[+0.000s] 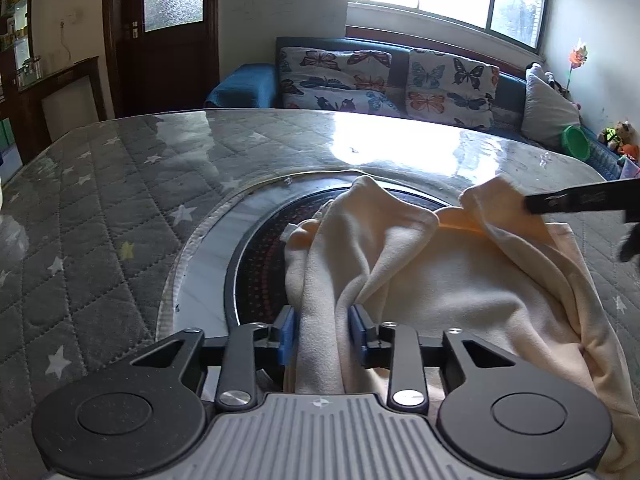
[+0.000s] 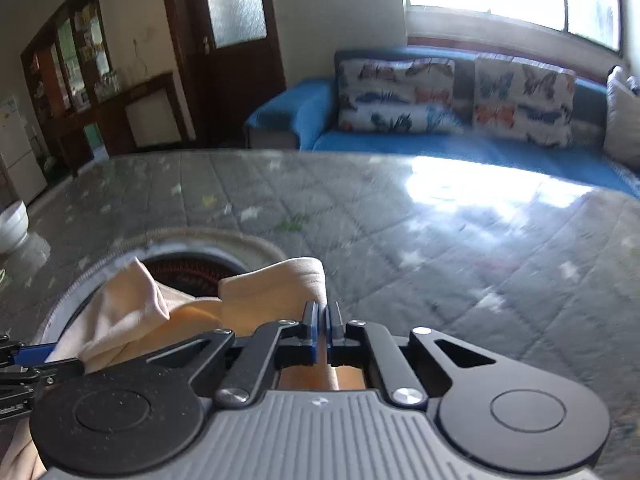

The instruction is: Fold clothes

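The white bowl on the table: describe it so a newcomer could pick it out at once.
Start from the big table with its grey, star-patterned quilted cover under a glossy sheet. Follow it to the far left edge in the right wrist view, away from the cream garment. The white bowl sits there alone, the only dish on the table.

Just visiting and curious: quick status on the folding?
Right gripper shut on cream garment. Left gripper straddling a fold, pads apart from cloth. Garment bunched over round table inset; nothing blocking.
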### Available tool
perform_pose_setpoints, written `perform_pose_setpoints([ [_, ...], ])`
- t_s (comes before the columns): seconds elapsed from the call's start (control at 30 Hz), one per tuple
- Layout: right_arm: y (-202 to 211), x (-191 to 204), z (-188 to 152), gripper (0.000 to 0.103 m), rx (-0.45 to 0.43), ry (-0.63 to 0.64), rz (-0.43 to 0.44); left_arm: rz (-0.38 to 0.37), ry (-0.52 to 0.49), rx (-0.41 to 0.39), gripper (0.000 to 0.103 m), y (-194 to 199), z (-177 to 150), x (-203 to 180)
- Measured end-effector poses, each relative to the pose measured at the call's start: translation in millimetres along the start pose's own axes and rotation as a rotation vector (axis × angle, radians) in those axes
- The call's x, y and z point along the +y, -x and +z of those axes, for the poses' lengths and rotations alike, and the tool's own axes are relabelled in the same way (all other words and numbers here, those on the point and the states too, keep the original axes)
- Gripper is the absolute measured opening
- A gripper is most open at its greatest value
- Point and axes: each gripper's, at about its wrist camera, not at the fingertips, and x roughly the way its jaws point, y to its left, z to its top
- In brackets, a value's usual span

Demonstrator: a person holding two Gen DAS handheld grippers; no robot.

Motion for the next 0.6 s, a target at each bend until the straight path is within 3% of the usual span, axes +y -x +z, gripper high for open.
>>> perform_pose_setpoints([
  [0.23, 69.9, -19.8, 0.1, 0.002, -0.108, 0.031, -0.132, 0.035, -0.012, -0.007, 0.050, -0.5, -0.3, -0.8],
  [0.43, 130.9, -45.7, -28.7, 0.002, -0.131, 0.035, -0.271, 0.046, -0.037, -0.021, 0.051, 8.2, 0.8, -5.6],
  [0.6, 157.1, -70.6, -61.8, 0.002, -0.096, 0.003, -0.353, -0.067, -0.108, -0.091, 0.051, 48.1, -2.9, -23.9],
])
